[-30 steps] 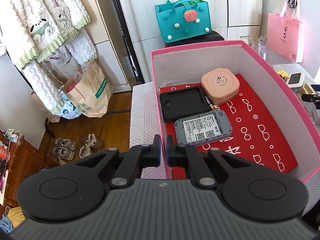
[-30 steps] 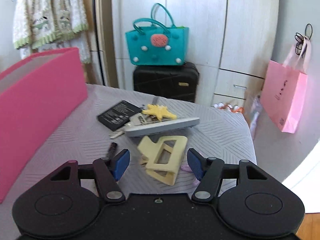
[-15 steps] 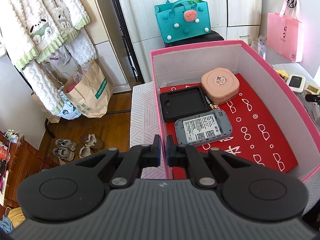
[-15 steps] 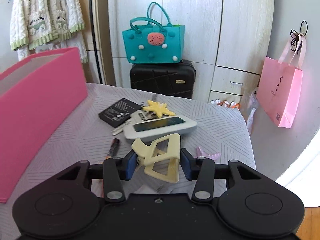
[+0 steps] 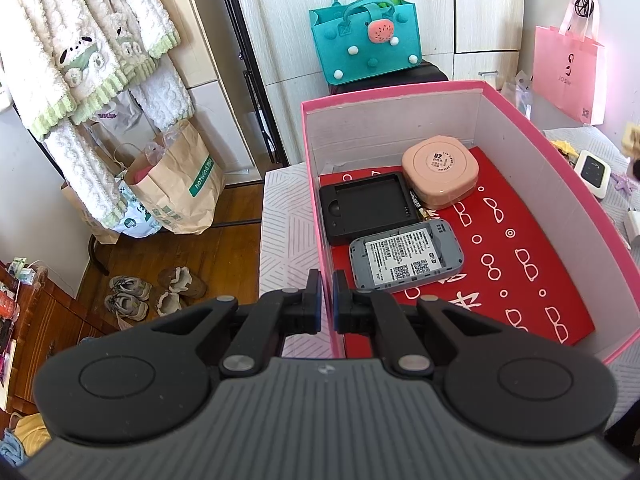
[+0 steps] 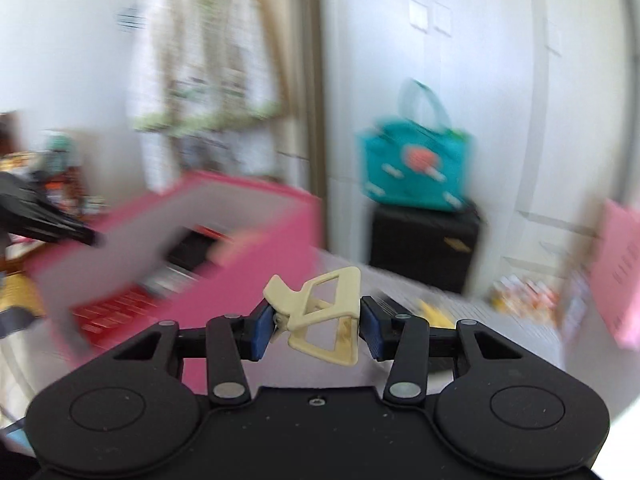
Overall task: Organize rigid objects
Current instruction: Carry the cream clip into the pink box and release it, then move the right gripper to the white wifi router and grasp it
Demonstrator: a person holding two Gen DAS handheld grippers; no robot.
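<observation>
Since a second ago the right gripper [image 6: 316, 326] has closed on the cream hair clip [image 6: 320, 316] and lifted it off the table; the clip now sits clamped between the blue pads at lower centre of the blurred right view. The left gripper [image 5: 327, 304] is clenched on the near wall of the pink box [image 5: 556, 152], lower centre of its view

A cream hair claw clip [image 6: 326, 316], tilted, is clamped above the pink box [image 6: 248, 216].
</observation>
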